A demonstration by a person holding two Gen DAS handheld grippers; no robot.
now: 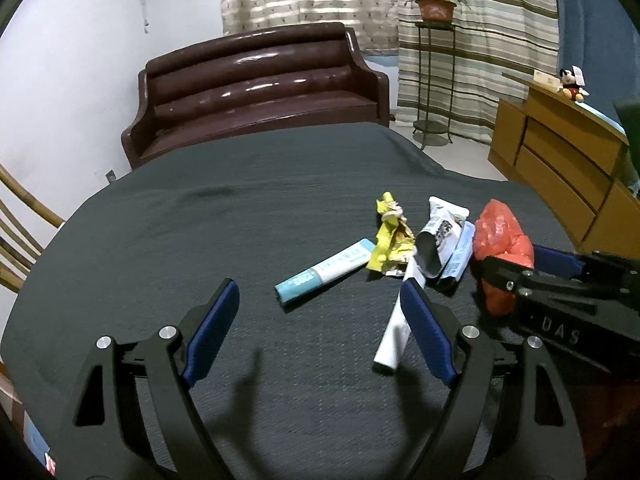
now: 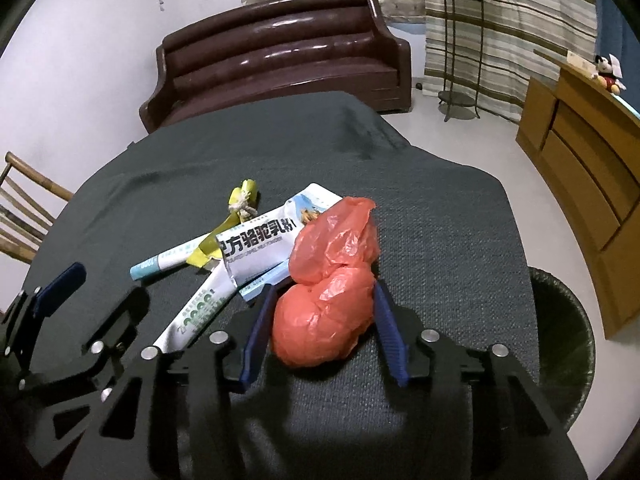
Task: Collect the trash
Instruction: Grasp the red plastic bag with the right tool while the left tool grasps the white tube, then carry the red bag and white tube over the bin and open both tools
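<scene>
On the dark grey tablecloth lies a heap of trash: a blue-and-white tube, a crumpled yellow wrapper, a white sachet with black print, a long white packet and a red plastic bag. My right gripper has both blue pads against the bag's lower lobe, which rests on the cloth. My left gripper stands open just short of the tube, and its right finger covers part of the long packet.
A dark bin with a liner stands on the floor at the table's right edge. Behind the table is a brown sofa. A wooden cabinet and a plant stand are at the right, and a bamboo chair is at the left.
</scene>
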